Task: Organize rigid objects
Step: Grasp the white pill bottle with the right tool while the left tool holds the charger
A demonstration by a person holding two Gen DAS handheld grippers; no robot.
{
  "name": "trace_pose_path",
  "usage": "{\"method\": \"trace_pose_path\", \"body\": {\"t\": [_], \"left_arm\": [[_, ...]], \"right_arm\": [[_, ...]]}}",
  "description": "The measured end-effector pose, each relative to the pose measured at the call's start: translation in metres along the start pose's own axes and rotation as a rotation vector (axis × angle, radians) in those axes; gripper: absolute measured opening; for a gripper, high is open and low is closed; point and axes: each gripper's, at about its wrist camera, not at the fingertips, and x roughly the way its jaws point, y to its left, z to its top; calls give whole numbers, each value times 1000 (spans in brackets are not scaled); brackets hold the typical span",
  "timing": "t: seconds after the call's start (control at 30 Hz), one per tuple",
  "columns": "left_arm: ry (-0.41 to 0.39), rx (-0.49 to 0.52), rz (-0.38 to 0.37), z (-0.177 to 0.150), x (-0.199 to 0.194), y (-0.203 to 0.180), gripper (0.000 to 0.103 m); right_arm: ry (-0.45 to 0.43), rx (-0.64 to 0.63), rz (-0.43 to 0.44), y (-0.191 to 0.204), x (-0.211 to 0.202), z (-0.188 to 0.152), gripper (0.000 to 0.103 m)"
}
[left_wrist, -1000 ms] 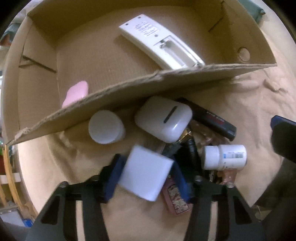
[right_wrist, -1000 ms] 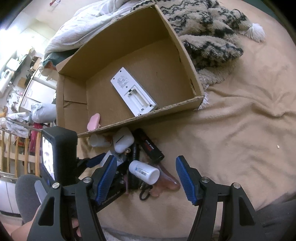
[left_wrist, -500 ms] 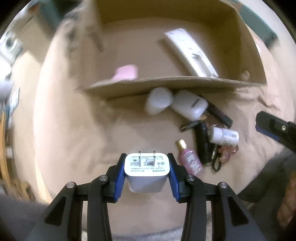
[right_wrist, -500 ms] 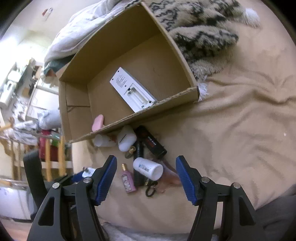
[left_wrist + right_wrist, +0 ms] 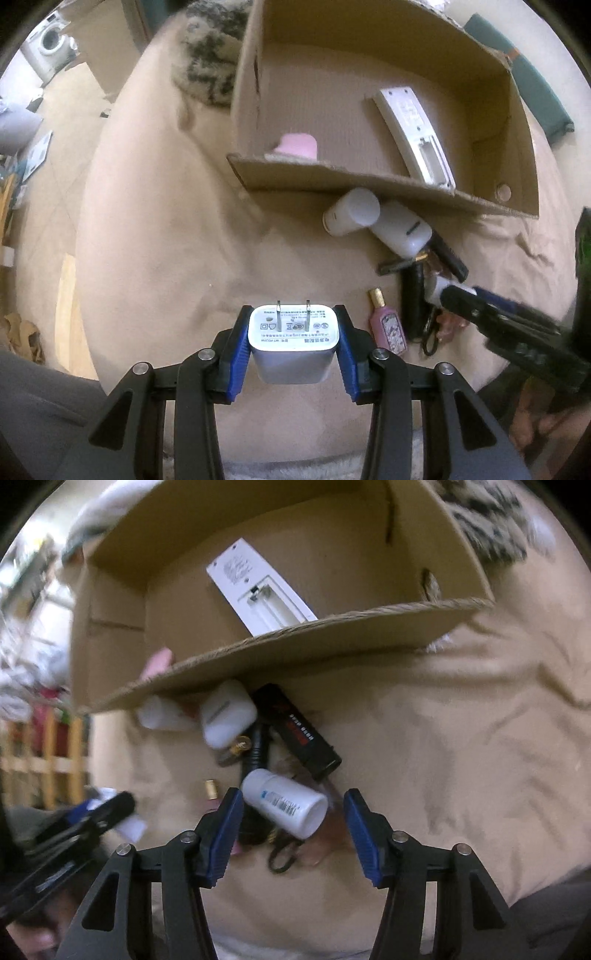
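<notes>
My left gripper [image 5: 293, 338] is shut on a white plug charger [image 5: 293, 334], prongs pointing away, held above the beige blanket. My right gripper [image 5: 293, 825] hangs low over a heap of small things, its jaws closing around a white pill bottle [image 5: 284, 803] that lies between them with gaps on both sides. The heap also holds a white earbud case [image 5: 227, 714], a black and red device [image 5: 299, 731], a white cylinder [image 5: 351, 218] and a pink bottle [image 5: 388, 326]. Behind stands a cardboard box [image 5: 354, 181] with a white remote [image 5: 412, 136] and a pink object [image 5: 297, 146] inside.
A patterned furry throw [image 5: 208, 59] lies beside the box. The beige blanket [image 5: 166, 229] stretches bare to the left of the heap. The blanket's edge drops to a floor at the far left. A dark cord loop [image 5: 282, 854] lies under the pill bottle.
My left gripper lifted the charger out of the heap and drew it back from the box. My right gripper came down onto the heap and its jaws narrowed around the pill bottle.
</notes>
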Motion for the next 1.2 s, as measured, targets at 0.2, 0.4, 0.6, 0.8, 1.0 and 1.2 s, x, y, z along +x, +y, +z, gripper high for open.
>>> {"method": "trace_pose_path", "body": {"t": [0.2, 0.4, 0.6, 0.8, 1.0, 1.2], "left_arm": [[11, 1, 2, 2, 13, -12, 38], [11, -3, 9, 2, 15, -14, 38], [21, 0, 5, 2, 15, -12, 38], [22, 3, 8, 4, 21, -18, 38], [13, -6, 19, 5, 23, -18, 38], [-6, -22, 37, 3, 19, -10, 38]], "right_arm": [[-4, -39, -12, 13, 6, 2, 61], [-10, -87, -58, 27, 10, 8, 56], [-25, -122, -64, 43, 13, 4, 55], [-32, -136, -56, 42, 8, 1, 55], [-49, -147, -54, 32, -4, -3, 55], [-102, -165, -66, 34, -22, -10, 55]]}}
